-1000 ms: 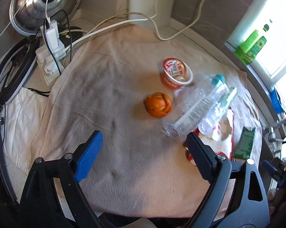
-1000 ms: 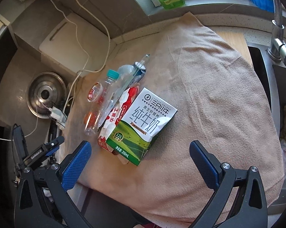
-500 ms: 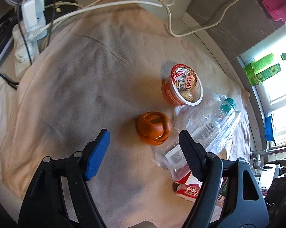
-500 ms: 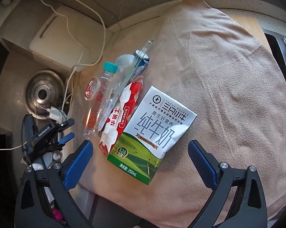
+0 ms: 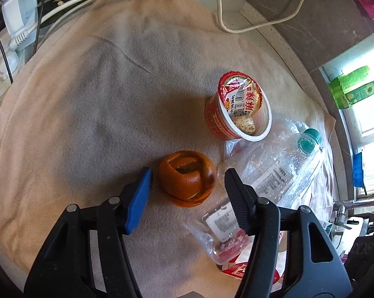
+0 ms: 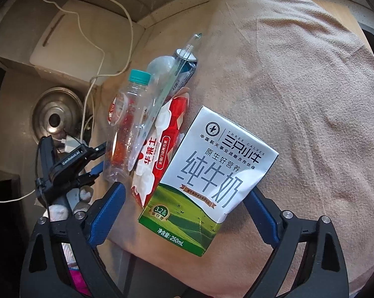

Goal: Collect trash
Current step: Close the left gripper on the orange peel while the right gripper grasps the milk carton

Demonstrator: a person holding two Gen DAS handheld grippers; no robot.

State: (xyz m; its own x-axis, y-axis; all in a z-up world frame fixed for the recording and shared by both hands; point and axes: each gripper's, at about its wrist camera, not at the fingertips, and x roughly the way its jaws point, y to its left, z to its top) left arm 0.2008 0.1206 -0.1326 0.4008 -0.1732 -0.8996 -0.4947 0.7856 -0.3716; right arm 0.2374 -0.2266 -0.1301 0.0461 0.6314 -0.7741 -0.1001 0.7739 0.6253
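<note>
Beige towel (image 5: 87, 99) carries the trash. Left gripper (image 5: 187, 183) spread, fingers flanking the orange peel (image 5: 187, 181), not touching. Red noodle cup (image 5: 236, 109) and clear plastic bottle (image 5: 273, 173) just beyond. Right gripper (image 6: 184, 211) spread either side of the milk carton (image 6: 211, 173), no contact visible.

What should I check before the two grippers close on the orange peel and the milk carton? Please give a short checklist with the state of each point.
1. Left gripper open around the orange peel: ok.
2. Clear plastic bottle away from the left gripper's right finger: not ok, it lies under that finger.
3. Right gripper open wider than the milk carton: ok.
4. Red-and-white wrapper free of the carton: not ok, the carton overlaps it.
5. Fingers low enough on the towel: cannot tell.
</note>
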